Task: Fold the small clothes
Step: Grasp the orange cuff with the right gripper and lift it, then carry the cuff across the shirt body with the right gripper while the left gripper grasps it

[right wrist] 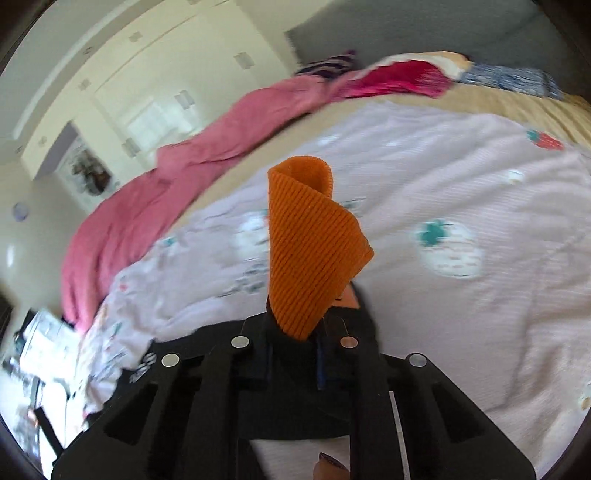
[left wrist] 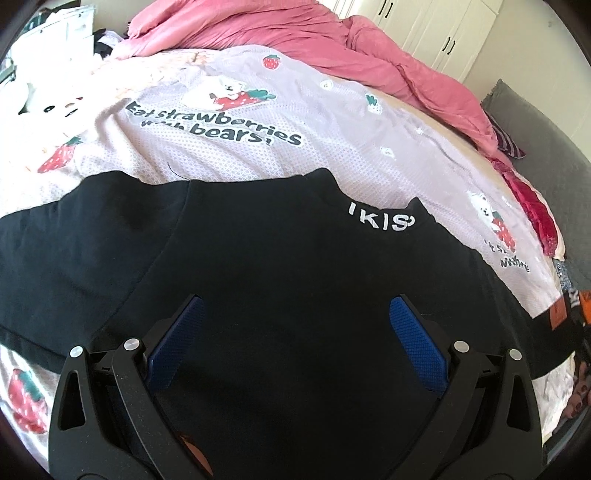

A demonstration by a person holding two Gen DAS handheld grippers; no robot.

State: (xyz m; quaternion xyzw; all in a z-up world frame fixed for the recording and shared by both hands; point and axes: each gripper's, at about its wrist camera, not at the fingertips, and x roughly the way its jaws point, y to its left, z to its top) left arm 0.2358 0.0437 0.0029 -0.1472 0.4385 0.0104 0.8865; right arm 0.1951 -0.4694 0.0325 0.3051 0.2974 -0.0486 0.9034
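Left gripper point(left wrist: 295, 339): jaws spread wide, nothing between the blue pads point(left wrist: 417, 347); it hangs over the black garment without pinching it
Right gripper point(right wrist: 295, 354): jaws drawn close together and clamped on an orange ribbed cuff point(right wrist: 310, 243), which stands up from between them and curls over at its top
Black garment point(left wrist: 258, 258): spread flat on the bed beneath the left gripper, white lettering point(left wrist: 382, 219) at its collar, one sleeve point(left wrist: 74, 240) reaching out to the left side of the left wrist view
Orange cuff and black cloth: dark fabric point(right wrist: 365, 299) shows just behind the cuff at the right gripper; whether it belongs to the same garment I cannot tell
Bedsheet point(left wrist: 332, 122): pale lilac, printed with strawberries and bears, lying under the garment
Pink duvet point(left wrist: 406, 62): bunched along the far side of the bed
Wardrobe point(left wrist: 436, 26): white doors beyond the duvet, all closed, contents hidden
Red cloth point(left wrist: 535, 218): at the bed's right edge, well apart from the garment
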